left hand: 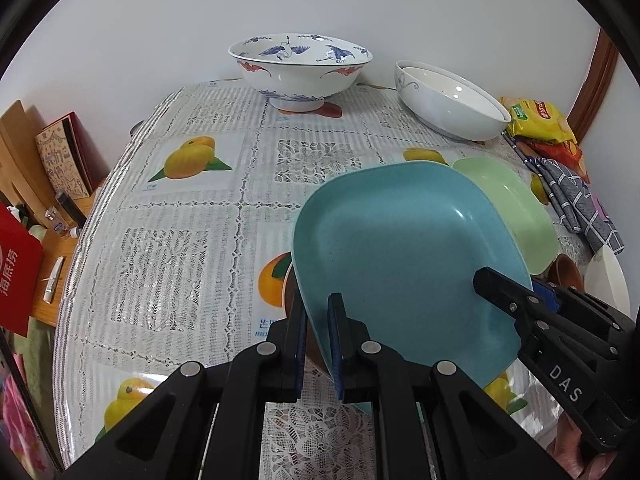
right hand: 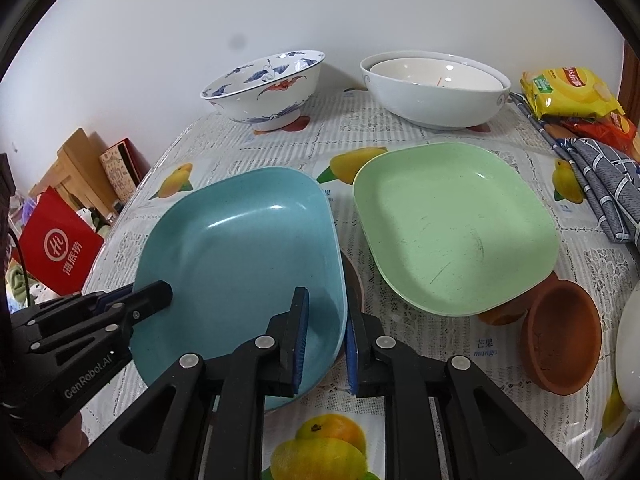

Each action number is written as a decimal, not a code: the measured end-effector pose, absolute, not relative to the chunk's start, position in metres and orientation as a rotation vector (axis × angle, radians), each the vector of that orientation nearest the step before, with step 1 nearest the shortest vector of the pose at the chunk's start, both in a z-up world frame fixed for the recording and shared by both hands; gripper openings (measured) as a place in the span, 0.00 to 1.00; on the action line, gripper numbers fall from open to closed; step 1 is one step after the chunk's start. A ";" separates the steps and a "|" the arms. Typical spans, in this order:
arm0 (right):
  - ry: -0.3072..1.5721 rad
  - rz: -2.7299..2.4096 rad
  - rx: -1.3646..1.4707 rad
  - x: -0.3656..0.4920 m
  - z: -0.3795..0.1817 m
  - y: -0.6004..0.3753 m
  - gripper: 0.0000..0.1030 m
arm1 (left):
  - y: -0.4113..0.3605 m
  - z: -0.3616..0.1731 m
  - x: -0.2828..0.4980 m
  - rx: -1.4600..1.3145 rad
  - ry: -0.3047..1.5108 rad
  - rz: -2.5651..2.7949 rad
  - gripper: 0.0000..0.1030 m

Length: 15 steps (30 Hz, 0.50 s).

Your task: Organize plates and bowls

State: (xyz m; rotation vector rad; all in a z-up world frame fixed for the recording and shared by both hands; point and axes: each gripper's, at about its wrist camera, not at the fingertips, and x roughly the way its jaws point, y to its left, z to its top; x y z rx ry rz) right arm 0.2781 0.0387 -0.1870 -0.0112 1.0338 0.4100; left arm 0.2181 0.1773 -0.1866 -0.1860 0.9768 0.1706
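The blue plate (right hand: pixel 240 264) sat lower left of the frame, left claw (left hand: pixel 320 344) clenched on its near rim, right claw (right hand: pixel 326 344) straddling its right rim without pinching, the green plate (right hand: pixel 452 228) just beside it to the right.

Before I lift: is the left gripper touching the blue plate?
Touching: the left wrist view shows the left gripper clamped on the blue plate at its rim.

Square blue plate (right hand: pixel 240 248) tilted beside square green plate (right hand: pixel 452 224)
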 end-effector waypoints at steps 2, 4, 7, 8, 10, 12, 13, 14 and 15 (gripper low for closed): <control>1.025 0.414 -0.004 0.277 -0.184 0.037 0.26 | 0.178 -0.186 0.218 -0.197 0.973 0.165 0.13; 1.013 0.401 -0.013 0.275 -0.177 0.034 0.38 | 0.178 -0.185 0.218 -0.198 0.961 0.165 0.17; 0.982 0.389 -0.026 0.272 -0.169 0.030 0.45 | 0.178 -0.184 0.218 -0.198 0.952 0.164 0.26; 0.983 0.395 -0.026 0.271 -0.166 0.028 0.45 | 0.178 -0.184 0.217 -0.196 0.951 0.166 0.27; 1.002 0.410 -0.022 0.271 -0.164 0.026 0.45 | 0.177 -0.185 0.218 -0.194 0.953 0.171 0.27; 1.010 0.423 -0.023 0.269 -0.163 0.024 0.45 | 0.178 -0.186 0.219 -0.198 0.957 0.173 0.27; 1.009 0.428 -0.024 0.268 -0.162 0.024 0.45 | 0.178 -0.186 0.219 -0.202 0.956 0.175 0.27; 1.014 0.435 -0.026 0.267 -0.163 0.025 0.45 | 0.179 -0.186 0.219 -0.204 0.956 0.177 0.27; 1.026 0.447 -0.026 0.267 -0.164 0.026 0.45 | 0.180 -0.186 0.219 -0.206 0.955 0.179 0.27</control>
